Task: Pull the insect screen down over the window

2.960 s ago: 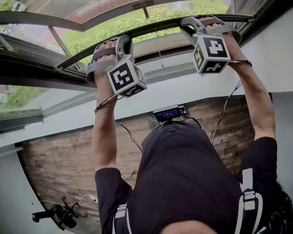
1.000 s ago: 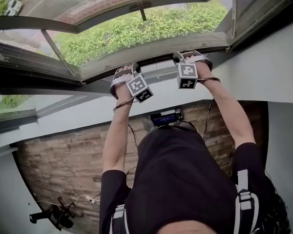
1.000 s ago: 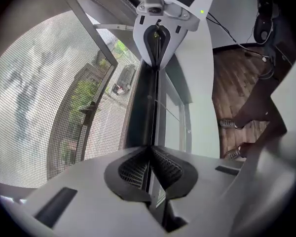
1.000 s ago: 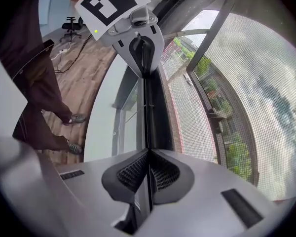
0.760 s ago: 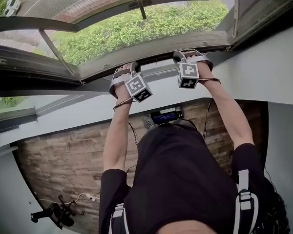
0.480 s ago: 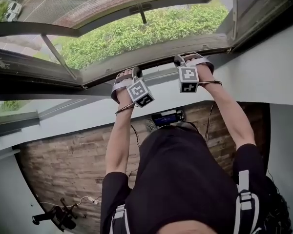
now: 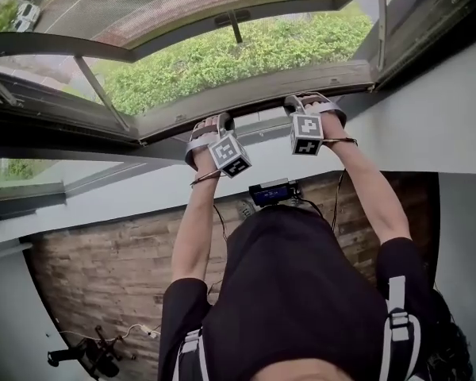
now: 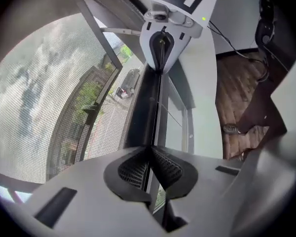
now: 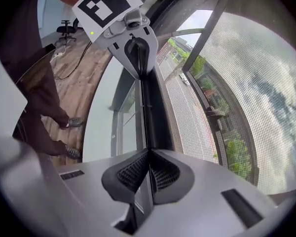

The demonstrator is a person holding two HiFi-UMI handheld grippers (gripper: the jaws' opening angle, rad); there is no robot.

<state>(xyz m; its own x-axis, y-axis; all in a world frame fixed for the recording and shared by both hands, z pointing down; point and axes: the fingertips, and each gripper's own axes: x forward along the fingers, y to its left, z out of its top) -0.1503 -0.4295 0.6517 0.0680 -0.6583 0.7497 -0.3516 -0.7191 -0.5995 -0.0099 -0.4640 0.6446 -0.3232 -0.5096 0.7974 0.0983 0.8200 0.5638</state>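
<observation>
The insect screen's dark bottom bar (image 7: pixel 254 94) lies low across the window opening, close along the sill. Its mesh (image 8: pixel 49 98) spans the opening above it, also seen in the right gripper view as mesh (image 9: pixel 246 98). My left gripper (image 7: pixel 210 123) is shut on the bar's thin lip at the left. My right gripper (image 7: pixel 313 100) is shut on the same lip further right. In the left gripper view the jaws (image 8: pixel 150 152) pinch the bar (image 8: pixel 145 107), with the right gripper (image 8: pixel 160 53) at its far end. In the right gripper view the left gripper (image 9: pixel 135 53) shows beyond the bar (image 9: pixel 150 107).
Outside, an outward-hung window sash with a handle (image 7: pixel 236 18) stands over a green hedge (image 7: pixel 246 50). A white wall (image 7: pixel 143 189) runs below the sill. The person's body fills the lower middle, above a wooden floor with an office chair (image 7: pixel 87 355).
Since three seconds ago both grippers and the bar have come down to the sill. Over the last second they have hardly shifted, and both stay shut on the bar.
</observation>
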